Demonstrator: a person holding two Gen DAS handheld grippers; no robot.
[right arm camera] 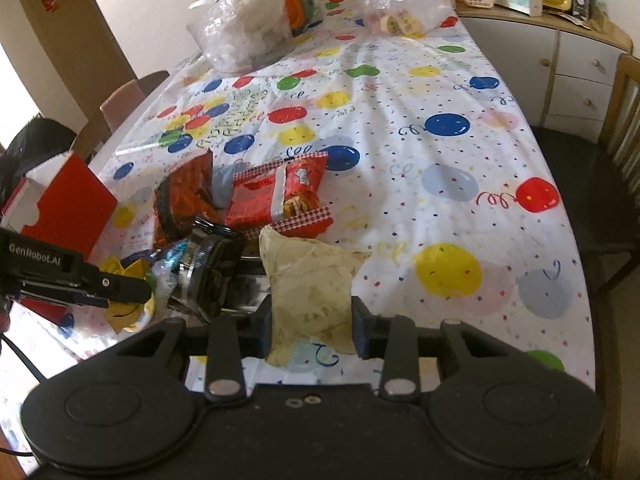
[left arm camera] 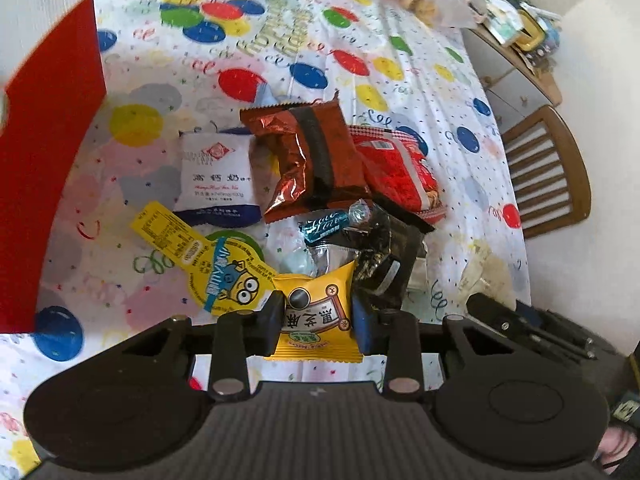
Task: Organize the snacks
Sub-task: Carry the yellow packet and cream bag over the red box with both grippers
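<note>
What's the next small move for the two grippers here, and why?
Probably carry both packets over to the red box and drop them in. The left gripper is shut on a yellow snack packet, and the right gripper has a pale translucent packet pinched between its fingers. The other snacks lie loose on the balloon tablecloth.

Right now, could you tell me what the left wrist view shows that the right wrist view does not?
Only the left view shows the left gripper shut on a yellow packet, plus the white packet and the Minion packet.

Only the right view shows the right gripper shut on a pale bag, plus the clear bag at the table's far end.

Both show the red box, the brown packet, the red packet and the balloon tablecloth.
</note>
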